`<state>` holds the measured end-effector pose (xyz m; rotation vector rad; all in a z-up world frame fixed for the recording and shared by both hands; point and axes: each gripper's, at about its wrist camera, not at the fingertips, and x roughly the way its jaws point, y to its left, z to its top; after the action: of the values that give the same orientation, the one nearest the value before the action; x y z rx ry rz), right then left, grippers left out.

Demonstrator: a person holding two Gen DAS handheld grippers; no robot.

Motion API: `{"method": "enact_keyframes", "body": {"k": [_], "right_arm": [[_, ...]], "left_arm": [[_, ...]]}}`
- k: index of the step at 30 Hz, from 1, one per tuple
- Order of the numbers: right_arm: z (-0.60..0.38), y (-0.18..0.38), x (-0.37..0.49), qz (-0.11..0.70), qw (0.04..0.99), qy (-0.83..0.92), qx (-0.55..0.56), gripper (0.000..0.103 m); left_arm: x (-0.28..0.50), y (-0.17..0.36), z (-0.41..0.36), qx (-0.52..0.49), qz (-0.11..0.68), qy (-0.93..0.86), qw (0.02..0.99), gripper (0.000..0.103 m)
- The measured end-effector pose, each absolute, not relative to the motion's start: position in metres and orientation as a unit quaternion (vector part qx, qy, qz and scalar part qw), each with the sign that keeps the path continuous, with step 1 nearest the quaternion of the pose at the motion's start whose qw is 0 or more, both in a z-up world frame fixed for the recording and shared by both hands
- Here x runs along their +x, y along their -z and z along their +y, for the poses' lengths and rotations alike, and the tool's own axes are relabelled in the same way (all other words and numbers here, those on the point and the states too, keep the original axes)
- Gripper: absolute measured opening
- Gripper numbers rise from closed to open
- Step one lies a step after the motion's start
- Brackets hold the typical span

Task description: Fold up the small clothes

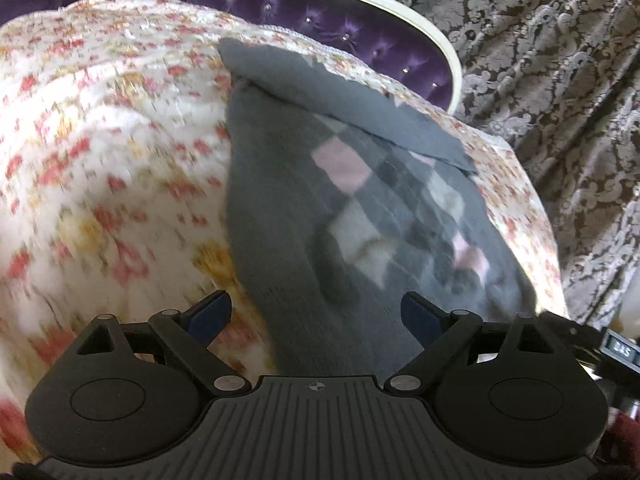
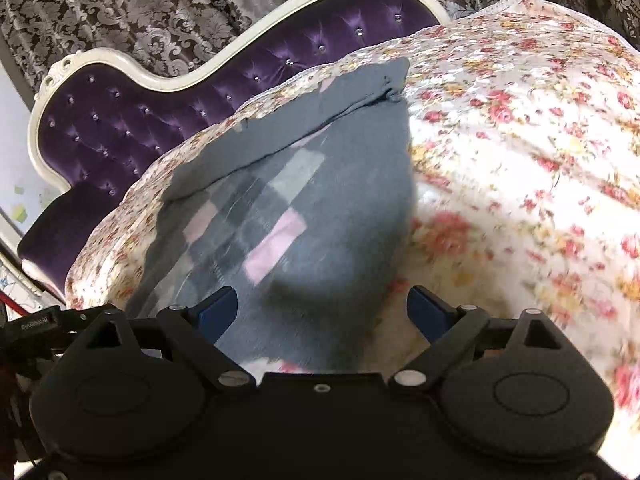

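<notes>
A grey knitted garment (image 1: 288,208) with pink, white and dark diamond patches lies flat on a floral bedspread (image 1: 100,152), its far edge folded over into a plain grey band. My left gripper (image 1: 316,316) hangs over the garment's near end, jaws wide apart, nothing pinched between the blue pads. In the right wrist view the same garment (image 2: 320,208) runs away from me, and my right gripper (image 2: 322,312) stands open above its near edge, holding nothing. Both views are blurred by motion.
A purple tufted headboard (image 2: 132,120) with a cream carved frame borders the bedspread (image 2: 520,152) on the far side. Patterned brown and silver curtains (image 1: 540,60) hang behind it. Part of the other gripper's body (image 1: 616,350) shows at the right edge.
</notes>
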<state>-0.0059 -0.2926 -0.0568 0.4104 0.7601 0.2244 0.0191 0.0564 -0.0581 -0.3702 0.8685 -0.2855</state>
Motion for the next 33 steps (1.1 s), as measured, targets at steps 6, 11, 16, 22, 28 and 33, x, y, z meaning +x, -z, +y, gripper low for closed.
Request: {"method": "enact_keyframes", "body": {"k": [6,11,16,22,28,33], "right_arm": [[-0.278,0.065,-0.003,0.362,0.900,-0.128,0.206,0.103],[-0.260,0.065,-0.003,0.378,0.904,-0.125,0.153,0.103],[-0.259,0.066,-0.002,0.383,0.903,-0.122,0.153,0.103],[-0.268,0.063,-0.001,0.387,0.896,-0.116,0.186,0.092],[-0.271,0.062,0.004,0.400,0.894,-0.086,0.183,0.022],[-0.292,0.055,-0.015,0.386,0.904,-0.044,0.176,0.014]], "left_arm": [[0.010,0.059,0.039,-0.141,0.404,0.134,0.894,0.092],[0.006,0.059,0.030,-0.114,0.406,0.139,0.896,0.092],[0.003,0.061,0.032,-0.124,0.403,0.147,0.895,0.092],[0.003,0.060,0.038,-0.143,0.403,0.152,0.891,0.092],[0.003,0.059,0.034,-0.133,0.407,0.145,0.892,0.092],[0.003,0.058,0.038,-0.144,0.411,0.135,0.890,0.092]]}}
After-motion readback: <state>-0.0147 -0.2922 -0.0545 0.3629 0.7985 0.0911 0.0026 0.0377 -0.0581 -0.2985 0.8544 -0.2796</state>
